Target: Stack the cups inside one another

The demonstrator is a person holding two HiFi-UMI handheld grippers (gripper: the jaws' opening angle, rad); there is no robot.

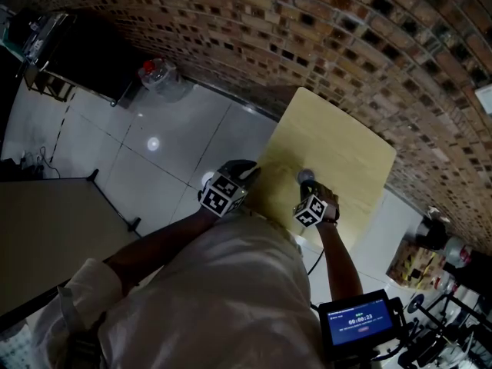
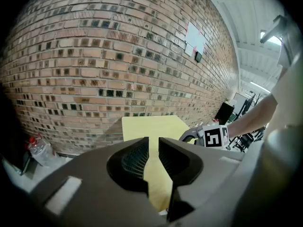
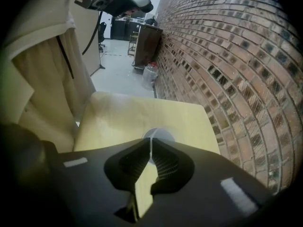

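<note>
Pinching the thin pale rim of a cup, the right tool has its jaws pressed together on that wall. The cup sits just beyond the jaws on the yellow worktop, on the side nearer the brick wall. The left tool hangs beside it with its jaws a narrow slot apart and nothing between them, only bare worktop showing through.

As I judge it, the step in hand is setting one cup down, either into another or onto the worktop. Only one pale round shape shows, so I cannot tell whether a second cup is nested beneath. The next move calls for a level rim and a firm pinch until the cup seats, then spreading the jaws without tipping it.

Only the right gripper view shows the rim caught between the jaws. The head view shows both tools side by side over the worktop's near end. The left gripper view shows the right tool's marker cube, but no cup that I can make out.
</note>
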